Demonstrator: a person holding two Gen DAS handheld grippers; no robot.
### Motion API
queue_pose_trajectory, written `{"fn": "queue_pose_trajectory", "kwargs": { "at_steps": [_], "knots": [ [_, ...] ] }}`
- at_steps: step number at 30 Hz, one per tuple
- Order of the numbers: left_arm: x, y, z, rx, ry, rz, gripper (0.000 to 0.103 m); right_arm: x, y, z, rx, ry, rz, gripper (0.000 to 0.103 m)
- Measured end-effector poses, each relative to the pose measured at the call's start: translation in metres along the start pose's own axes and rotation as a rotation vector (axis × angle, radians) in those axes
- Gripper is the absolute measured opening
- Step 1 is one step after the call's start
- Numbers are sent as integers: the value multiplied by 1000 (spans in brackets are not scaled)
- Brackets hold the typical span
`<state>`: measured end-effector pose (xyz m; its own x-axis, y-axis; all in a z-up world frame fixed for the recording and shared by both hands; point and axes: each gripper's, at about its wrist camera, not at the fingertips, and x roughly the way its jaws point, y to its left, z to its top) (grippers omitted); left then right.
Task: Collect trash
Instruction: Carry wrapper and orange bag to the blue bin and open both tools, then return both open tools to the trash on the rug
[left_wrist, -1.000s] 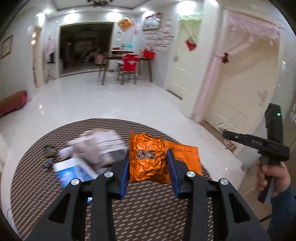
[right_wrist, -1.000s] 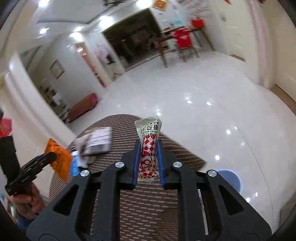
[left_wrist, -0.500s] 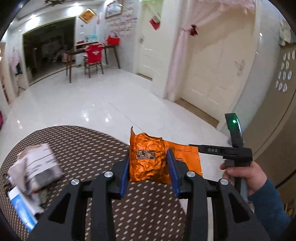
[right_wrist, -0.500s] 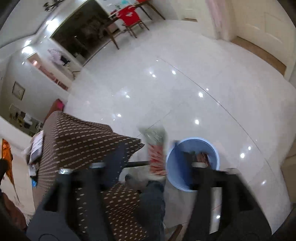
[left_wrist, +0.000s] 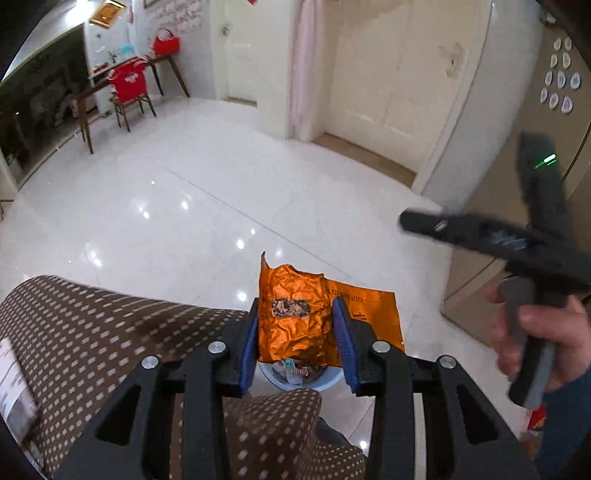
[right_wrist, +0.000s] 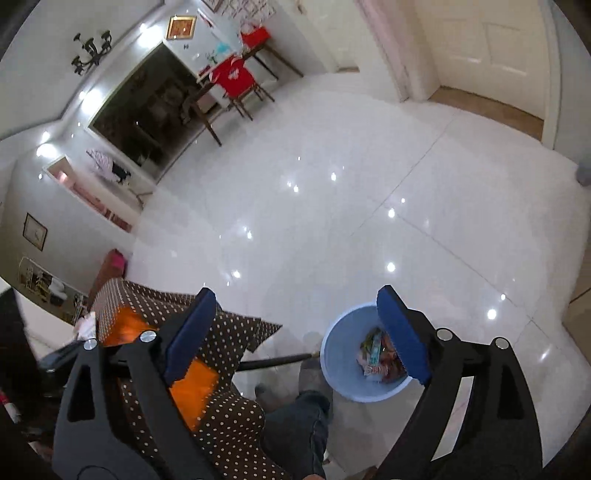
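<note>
My left gripper (left_wrist: 299, 341) is shut on a crumpled orange foil wrapper (left_wrist: 295, 317) and holds it past the table edge, above the light blue bin (left_wrist: 299, 376) on the floor. My right gripper (right_wrist: 295, 336) is open and empty above the same bin (right_wrist: 364, 354), which holds several wrappers (right_wrist: 376, 356). The orange wrapper (right_wrist: 192, 387) also shows in the right wrist view, at the left behind my finger. The right gripper's body (left_wrist: 517, 243) and the hand holding it show in the left wrist view at the right.
A round table with a brown dotted cloth (left_wrist: 92, 332) lies at the lower left, with papers (left_wrist: 11, 384) at its far left edge. The person's leg (right_wrist: 299, 417) is beside the bin. The white tiled floor (right_wrist: 351, 203) stretches to a distant table and red chair (left_wrist: 129, 85).
Both grippers swung from over the table to the bin on the floor. My right gripper opened and the red-and-white wrapper it held is gone from it. The left gripper kept the orange wrapper.
</note>
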<state>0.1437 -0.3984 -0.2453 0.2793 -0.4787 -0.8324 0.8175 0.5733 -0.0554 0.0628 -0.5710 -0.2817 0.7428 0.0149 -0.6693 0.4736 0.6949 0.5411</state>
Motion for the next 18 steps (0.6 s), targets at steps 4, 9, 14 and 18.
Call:
{"fn": "queue_pose_trajectory", "kwargs": {
  "at_steps": [4,9,14,18],
  "knots": [
    [21,-4,8,17,51,-22,41,-9,8,6,5,-36,7,89],
    [20,6,15,-63,18,8,89,-18,13,4,4,-58,12,91],
    [-4,15,4,-81,-22,37,89,-19,21,0,-4,-57,10,95],
    [-31,22,-9,-110,-68,48,89,-18,34,-3,-13,-53,10,97]
  ]
}}
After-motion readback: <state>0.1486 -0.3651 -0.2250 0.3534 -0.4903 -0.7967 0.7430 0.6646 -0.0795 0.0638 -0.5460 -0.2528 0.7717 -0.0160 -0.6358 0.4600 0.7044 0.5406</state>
